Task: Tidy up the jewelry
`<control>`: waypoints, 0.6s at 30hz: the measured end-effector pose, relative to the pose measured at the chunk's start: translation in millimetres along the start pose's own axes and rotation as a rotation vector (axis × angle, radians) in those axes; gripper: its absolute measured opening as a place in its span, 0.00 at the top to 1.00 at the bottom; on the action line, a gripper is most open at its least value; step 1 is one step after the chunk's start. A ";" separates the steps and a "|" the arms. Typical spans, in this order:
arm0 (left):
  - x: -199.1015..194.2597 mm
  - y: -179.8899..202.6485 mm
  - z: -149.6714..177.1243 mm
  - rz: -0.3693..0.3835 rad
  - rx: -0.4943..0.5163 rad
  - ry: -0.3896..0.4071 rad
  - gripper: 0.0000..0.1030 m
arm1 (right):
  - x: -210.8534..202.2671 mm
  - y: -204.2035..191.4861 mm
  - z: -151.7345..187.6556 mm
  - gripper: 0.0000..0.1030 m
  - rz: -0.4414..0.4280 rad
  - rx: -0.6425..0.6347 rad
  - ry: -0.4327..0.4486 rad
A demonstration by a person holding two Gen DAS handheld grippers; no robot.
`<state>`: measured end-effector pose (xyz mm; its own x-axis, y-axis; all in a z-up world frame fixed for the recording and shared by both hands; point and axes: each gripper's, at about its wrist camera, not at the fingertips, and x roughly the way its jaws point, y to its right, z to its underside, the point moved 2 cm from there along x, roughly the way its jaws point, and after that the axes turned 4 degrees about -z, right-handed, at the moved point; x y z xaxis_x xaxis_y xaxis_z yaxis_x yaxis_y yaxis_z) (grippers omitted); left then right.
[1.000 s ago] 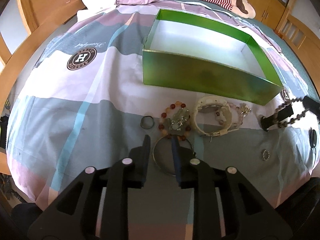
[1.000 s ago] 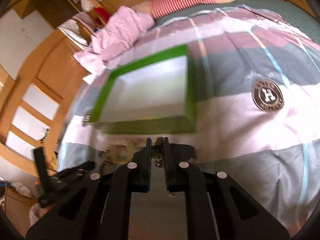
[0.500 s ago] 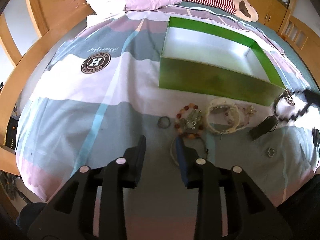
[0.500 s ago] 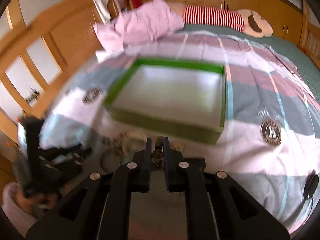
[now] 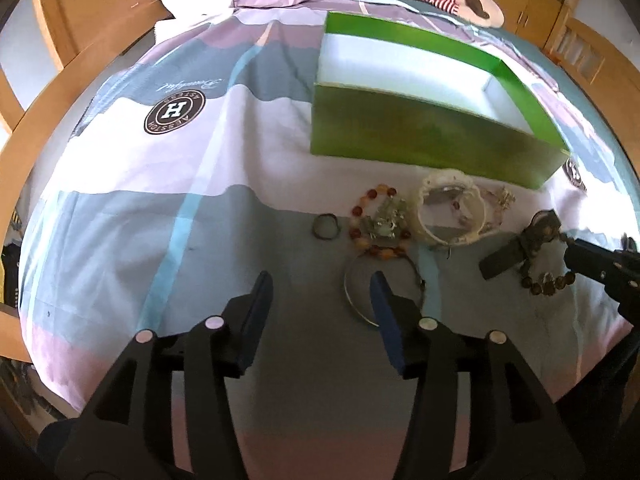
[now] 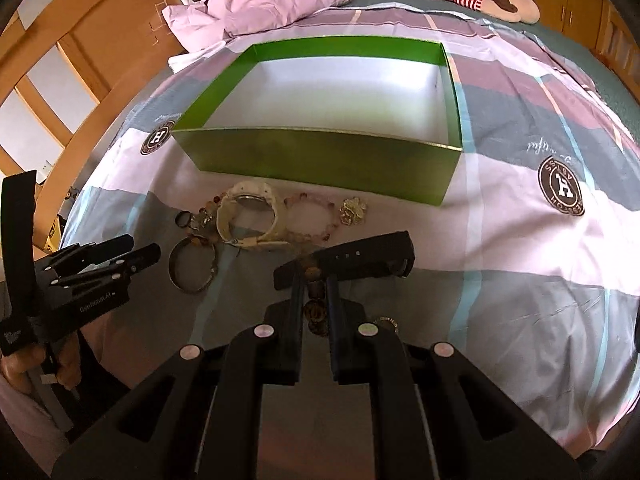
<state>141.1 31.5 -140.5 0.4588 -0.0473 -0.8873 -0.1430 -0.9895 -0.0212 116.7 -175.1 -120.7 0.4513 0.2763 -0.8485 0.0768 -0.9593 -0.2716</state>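
I'm looking down on the bed (image 6: 520,240) with its striped cover, and the green box (image 6: 320,160) sits in the upper middle of both views, its white inside bare.

My left hand-held gripper (image 5: 320,292) hangs low in the centre of the left wrist view, jaws opening, with only bedcover between the fingers. Its right finger overlaps the thin metal bangle (image 5: 356,300), but I can't tell whether it touches it.

Just above it in that view lies the jewelry row in front of the box: a small dark ring (image 5: 326,227), then the amber bead bracelet (image 5: 380,220) with a silvery piece inside it, then the cream watch (image 5: 452,216), then a small gold charm (image 5: 505,197) at the right end.

My right hand-held gripper (image 6: 317,280) is in the lower centre of its own view, jaws nearly shut and clamped on a string of dark brown beads (image 6: 316,312) that hangs between the fingers. A black strap (image 6: 360,260) lies across the fingertips, right behind them; whether it is gripped too I can't tell.

In the right wrist view a pale bead bracelet (image 6: 310,220) lies beside the watch, touching it, and a hand (image 6: 24,360) at the lower left edge holds the other gripper.
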 end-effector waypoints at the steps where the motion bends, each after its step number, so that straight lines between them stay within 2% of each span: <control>1: 1.0 2.4 1.1 0.005 0.003 -0.004 0.50 | 1.4 0.5 0.8 0.89 -0.002 0.004 -0.003; 7: 5.9 15.5 3.2 0.004 0.033 -0.022 0.44 | 5.1 6.0 5.1 0.89 0.003 0.019 -0.016; 10: 4.8 18.1 1.9 0.007 0.035 -0.018 0.38 | 4.6 14.7 5.5 0.88 0.057 0.042 -0.018; 11: 3.8 19.6 1.8 0.007 0.041 -0.015 0.34 | 3.6 19.9 4.9 0.83 0.072 0.061 -0.013; 15: 4.8 30.0 2.4 0.008 0.071 -0.019 0.28 | -2.8 22.4 -3.3 0.69 0.037 0.077 0.018; 17: 7.7 36.1 3.4 0.009 0.087 -0.026 0.27 | -7.2 19.2 -9.6 0.55 0.056 0.059 0.042; 18: 8.9 39.0 3.8 0.008 0.095 -0.030 0.27 | -8.9 18.9 -13.6 0.55 0.073 0.059 0.058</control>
<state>136.2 -7.1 -151.0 0.4312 -0.0497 -0.9009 -0.2298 -0.9716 -0.0564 126.2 -196.5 -112.1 0.5043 0.2006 -0.8399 -0.0097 -0.9713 -0.2378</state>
